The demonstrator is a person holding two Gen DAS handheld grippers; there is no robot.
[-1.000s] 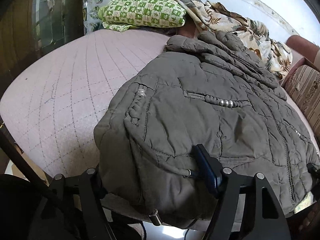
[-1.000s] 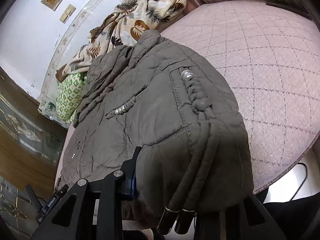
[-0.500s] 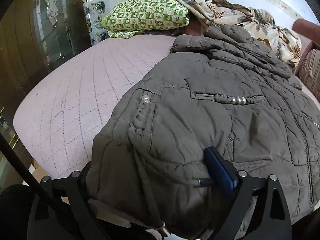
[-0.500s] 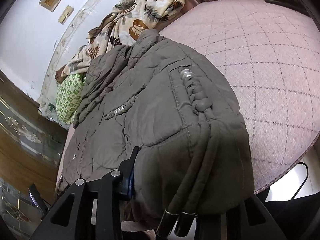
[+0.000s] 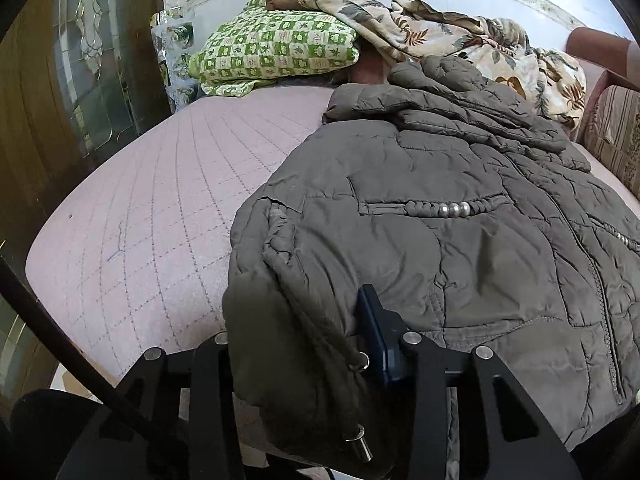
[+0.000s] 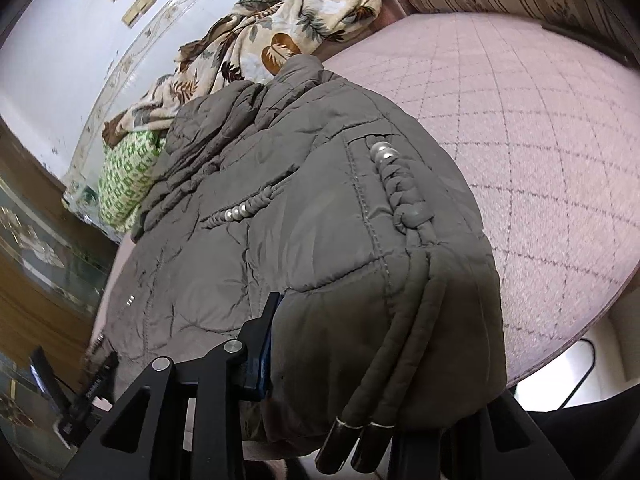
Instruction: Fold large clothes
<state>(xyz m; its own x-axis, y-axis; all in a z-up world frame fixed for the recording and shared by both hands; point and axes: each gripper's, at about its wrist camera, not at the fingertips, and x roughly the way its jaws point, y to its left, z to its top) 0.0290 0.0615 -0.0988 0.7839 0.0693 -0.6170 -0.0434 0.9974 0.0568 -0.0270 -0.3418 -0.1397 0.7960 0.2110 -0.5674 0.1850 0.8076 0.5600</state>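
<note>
A large grey-olive quilted jacket (image 5: 460, 216) lies on a pink quilted bed (image 5: 152, 208), its collar toward the far pillows. My left gripper (image 5: 304, 344) is shut on the jacket's near hem corner, the fabric bunched between the fingers and a drawcord with a metal tip hanging down. In the right wrist view the same jacket (image 6: 304, 216) fills the middle. My right gripper (image 6: 360, 344) is shut on the hem's other corner, with two drawcords (image 6: 360, 436) dangling over it. Its right finger is hidden by cloth.
A green checked pillow (image 5: 276, 52) and a leaf-print blanket (image 5: 460, 36) lie at the bed's head. A striped cushion (image 5: 616, 128) is at the right. A wooden glass-paned door (image 5: 84, 64) stands on the left. The bed's edge is just under both grippers.
Both grippers have lifted the hem and carried it forward toward the collar; the jacket's lower part now bulges up and the bed edge sits lower in the views.
</note>
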